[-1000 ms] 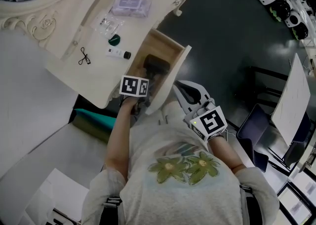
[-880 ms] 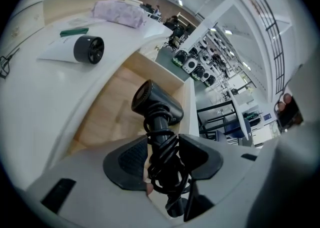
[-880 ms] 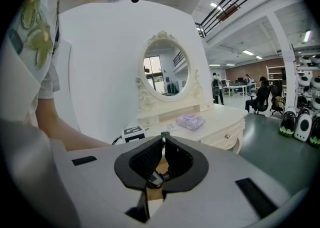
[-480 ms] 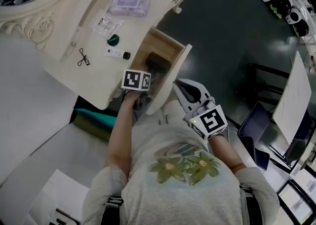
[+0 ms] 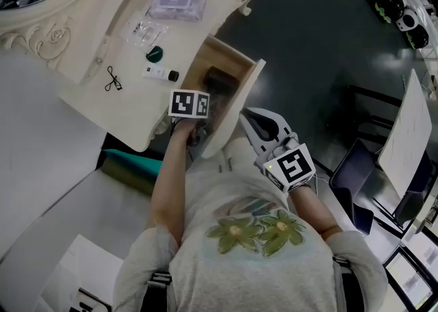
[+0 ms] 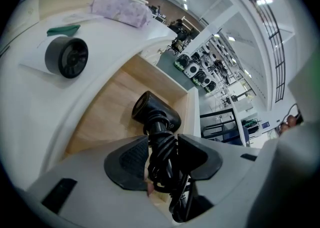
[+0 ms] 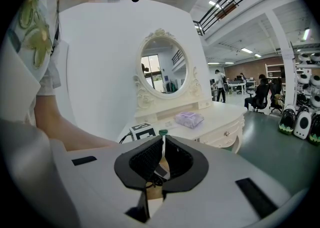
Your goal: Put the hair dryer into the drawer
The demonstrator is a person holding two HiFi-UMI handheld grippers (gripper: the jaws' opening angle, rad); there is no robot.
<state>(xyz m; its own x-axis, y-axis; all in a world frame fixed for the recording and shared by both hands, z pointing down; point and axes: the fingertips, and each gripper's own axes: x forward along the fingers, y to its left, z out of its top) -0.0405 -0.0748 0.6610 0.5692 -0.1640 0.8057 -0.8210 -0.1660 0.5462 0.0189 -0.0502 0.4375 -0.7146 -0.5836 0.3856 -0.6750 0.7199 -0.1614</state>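
Left gripper [image 6: 162, 140], jaws just closing, seems to pinch the hair dryer [image 6: 155, 112] by its cord-wrapped handle inside the drawer [image 6: 102, 117]; loose cord could snag. Right gripper [image 7: 163, 144] is nearly closed and empty.

Hair dryer [image 6: 156, 112] in drawer [image 6: 107, 107], handle between left gripper [image 6: 162, 157] jaws, jaws just closing. Tabletop [image 5: 123, 109] left of that gripper; tube [image 5: 159, 73] near, wipes pack [image 5: 179, 4] beyond. Right gripper [image 5: 250, 122] right of drawer.
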